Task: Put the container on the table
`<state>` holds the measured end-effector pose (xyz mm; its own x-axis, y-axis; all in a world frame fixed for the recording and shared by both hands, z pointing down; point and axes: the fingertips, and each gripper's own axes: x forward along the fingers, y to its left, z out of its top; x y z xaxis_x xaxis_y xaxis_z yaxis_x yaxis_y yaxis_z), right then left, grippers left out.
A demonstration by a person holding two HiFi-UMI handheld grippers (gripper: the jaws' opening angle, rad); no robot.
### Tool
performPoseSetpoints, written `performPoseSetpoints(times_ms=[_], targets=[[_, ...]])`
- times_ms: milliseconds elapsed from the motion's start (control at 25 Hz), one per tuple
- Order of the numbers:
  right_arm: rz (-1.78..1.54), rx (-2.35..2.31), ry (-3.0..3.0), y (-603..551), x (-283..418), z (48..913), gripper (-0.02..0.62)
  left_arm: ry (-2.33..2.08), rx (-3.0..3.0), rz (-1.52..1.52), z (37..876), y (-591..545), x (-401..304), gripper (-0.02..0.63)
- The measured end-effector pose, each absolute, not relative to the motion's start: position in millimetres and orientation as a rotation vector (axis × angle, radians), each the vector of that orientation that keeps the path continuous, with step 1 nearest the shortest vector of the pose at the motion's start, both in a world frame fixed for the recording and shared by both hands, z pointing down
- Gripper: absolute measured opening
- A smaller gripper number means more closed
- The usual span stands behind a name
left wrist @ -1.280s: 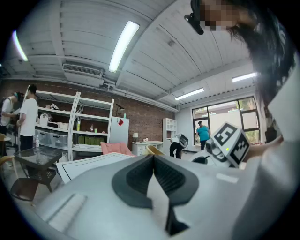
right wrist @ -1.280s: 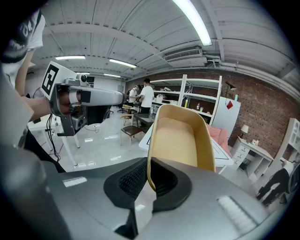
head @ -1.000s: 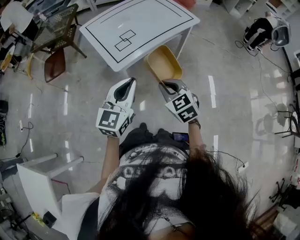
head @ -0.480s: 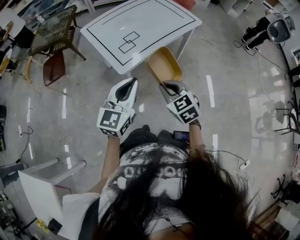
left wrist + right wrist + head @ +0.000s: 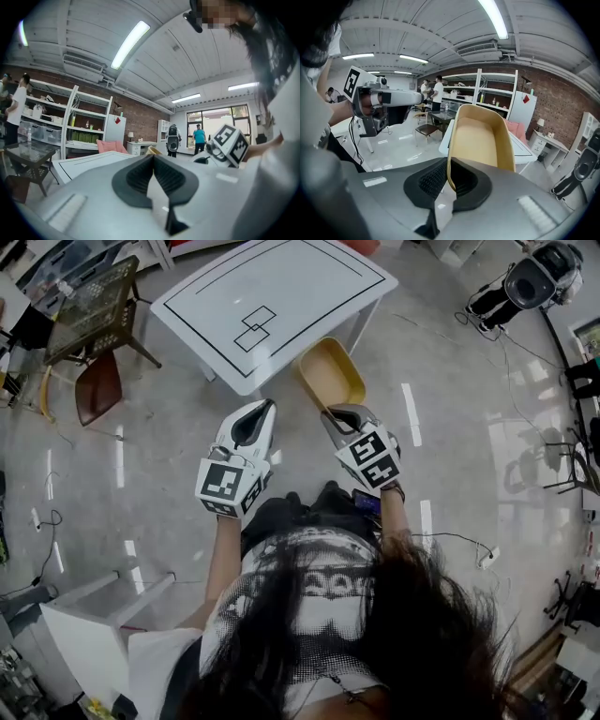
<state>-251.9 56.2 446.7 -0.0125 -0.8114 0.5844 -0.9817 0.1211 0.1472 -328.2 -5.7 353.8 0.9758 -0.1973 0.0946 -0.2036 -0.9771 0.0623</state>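
Note:
The yellow container (image 5: 333, 371), an empty oblong tub, hangs in the air just off the white table's (image 5: 272, 306) near corner. My right gripper (image 5: 334, 414) is shut on its near rim. In the right gripper view the container (image 5: 480, 140) stands up from the jaws, its thin wall pinched between the pads (image 5: 433, 180). My left gripper (image 5: 266, 409) is to the left of it, shut and empty, and points at the table edge. The left gripper view has its fingertips (image 5: 152, 158) touching, with the table (image 5: 89, 161) ahead.
The table top bears black outlines and two small overlapping squares (image 5: 251, 322). A dark mesh side table (image 5: 89, 301) and a brown chair (image 5: 97, 385) stand at the left. A white bench (image 5: 80, 615) is behind me on the left. Cables lie on the glossy floor (image 5: 450, 427).
Both grippers and the container have come slightly closer to the table's near edge as the person steps forward. Both grips are unchanged.

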Motion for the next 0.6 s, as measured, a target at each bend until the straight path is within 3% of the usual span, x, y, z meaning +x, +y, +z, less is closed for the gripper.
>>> performPoseSetpoints(times_ms=[600], targets=[[0.419,1.675,-1.864,17,-199,462,0.020,-0.354,3.009,0.136,372,-48,-285,0.000]])
